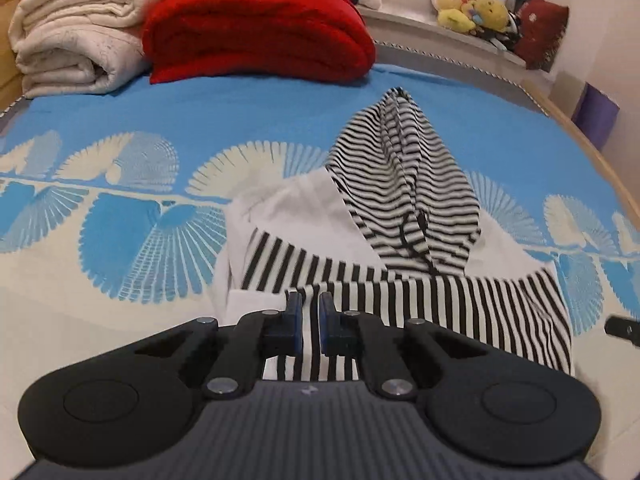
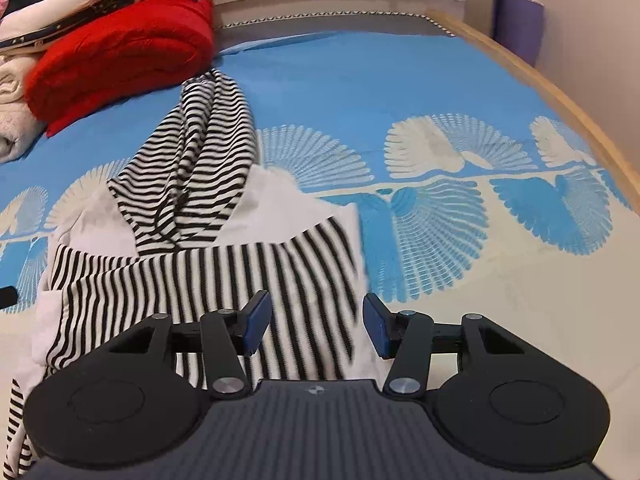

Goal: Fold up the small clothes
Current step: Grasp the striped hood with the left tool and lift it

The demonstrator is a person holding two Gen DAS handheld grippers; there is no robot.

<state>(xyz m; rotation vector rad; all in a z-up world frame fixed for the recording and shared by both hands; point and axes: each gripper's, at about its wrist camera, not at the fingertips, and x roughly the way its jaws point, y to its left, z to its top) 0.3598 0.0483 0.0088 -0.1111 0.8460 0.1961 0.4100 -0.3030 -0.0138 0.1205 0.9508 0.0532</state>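
A small black-and-white striped garment [image 1: 400, 208] with white panels lies partly folded on the blue patterned bedspread [image 1: 200, 120]. It also shows in the right wrist view [image 2: 208, 240]. My left gripper [image 1: 310, 312] has its jaws nearly together over the garment's near striped edge, with striped cloth between them. My right gripper [image 2: 316, 320] is open, its jaws wide apart over the garment's near right corner.
A folded red blanket [image 1: 256, 28] and cream blankets [image 1: 76, 36] are stacked at the far left of the bed. Plush toys [image 1: 472, 8] sit on the window ledge. The bed's wooden rim [image 2: 560, 96] runs along the right.
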